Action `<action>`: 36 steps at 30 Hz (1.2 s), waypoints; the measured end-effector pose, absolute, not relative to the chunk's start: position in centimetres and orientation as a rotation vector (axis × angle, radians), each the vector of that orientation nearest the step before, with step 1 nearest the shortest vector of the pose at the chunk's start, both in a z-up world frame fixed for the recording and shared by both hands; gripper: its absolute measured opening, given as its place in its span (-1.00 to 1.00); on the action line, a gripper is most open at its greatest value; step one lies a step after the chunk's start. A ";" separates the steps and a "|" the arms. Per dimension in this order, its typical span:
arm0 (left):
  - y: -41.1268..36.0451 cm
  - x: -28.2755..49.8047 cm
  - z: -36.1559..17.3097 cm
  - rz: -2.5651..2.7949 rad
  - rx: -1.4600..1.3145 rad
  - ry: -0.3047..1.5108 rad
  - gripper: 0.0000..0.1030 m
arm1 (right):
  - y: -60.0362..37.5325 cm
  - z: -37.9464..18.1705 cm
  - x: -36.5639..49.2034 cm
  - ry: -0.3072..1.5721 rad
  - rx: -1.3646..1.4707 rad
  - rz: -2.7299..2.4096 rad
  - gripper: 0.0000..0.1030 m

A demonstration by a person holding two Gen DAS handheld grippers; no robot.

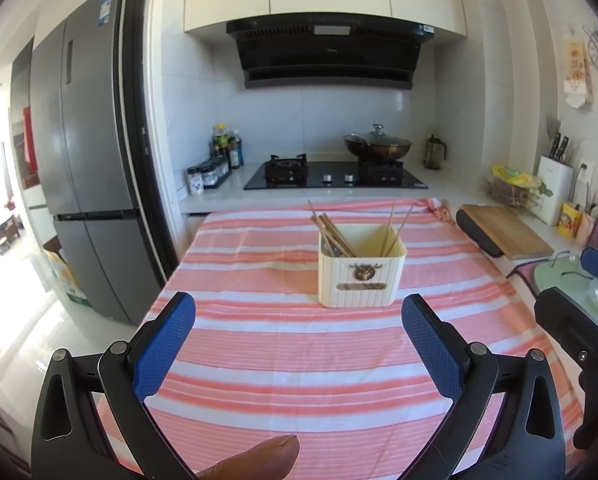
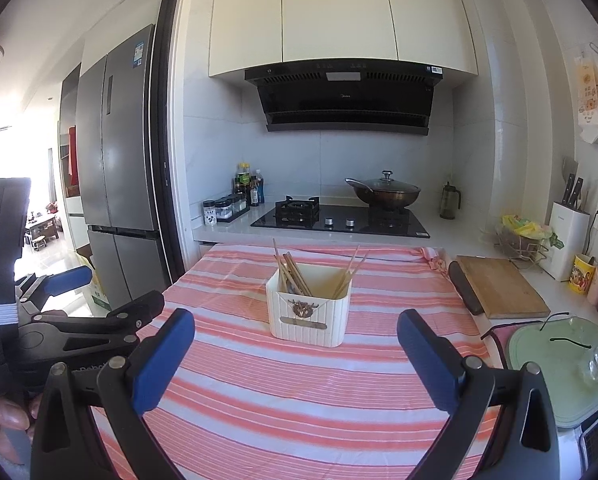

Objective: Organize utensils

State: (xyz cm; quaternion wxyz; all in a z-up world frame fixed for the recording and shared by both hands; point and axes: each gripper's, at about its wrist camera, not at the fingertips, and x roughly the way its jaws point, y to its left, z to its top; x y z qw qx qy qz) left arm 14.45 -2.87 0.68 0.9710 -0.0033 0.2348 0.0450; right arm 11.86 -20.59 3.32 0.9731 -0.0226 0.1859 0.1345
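Kitchen counters wrap around a table covered by a pink-and-white striped cloth [image 1: 283, 344], and on that cloth stands the landmark: a cream ribbed utensil holder [image 1: 361, 274] with a small metal ornament on its front. Wooden chopsticks [image 1: 333, 230] lean in the holder's left part, their tips pointing up and to the left; a few thinner sticks [image 1: 395, 226] lean to the right in its other part. Whether a divider separates them cannot be told.

Nearer the cameras than the holder, the left gripper [image 1: 299, 344] hangs over the cloth with its blue pads spread wide, nothing between them. A fingertip [image 1: 259, 456] shows at the bottom edge below it. To the right of the holder, the right gripper [image 2: 297, 356] is likewise spread wide and empty, apart from the holder.

Behind the holder sits a black gas hob [image 2: 341, 220] with a lidded wok [image 2: 383, 192] on its right burner. Right of the holder lies a wooden cutting board [image 2: 499, 288]. Left of it, beyond the door frame, stands a grey refrigerator [image 2: 119, 152].
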 end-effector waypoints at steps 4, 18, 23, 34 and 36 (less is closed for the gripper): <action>-3.0 14.4 0.7 0.093 -0.004 0.474 0.99 | -20.5 3.3 11.7 0.375 -0.045 0.271 1.00; -2.9 14.2 0.9 0.094 -0.009 0.474 0.99 | -20.6 3.2 11.7 0.374 -0.045 0.276 1.00; -2.8 14.2 0.9 0.095 -0.011 0.476 0.99 | -20.5 3.4 11.5 0.370 -0.047 0.282 1.00; -2.9 14.1 0.8 0.089 -0.008 0.480 0.99 | -20.5 3.4 11.4 0.369 -0.047 0.283 1.00; -2.9 14.1 0.8 0.086 -0.009 0.481 0.99 | -20.5 3.4 11.4 0.369 -0.046 0.284 1.00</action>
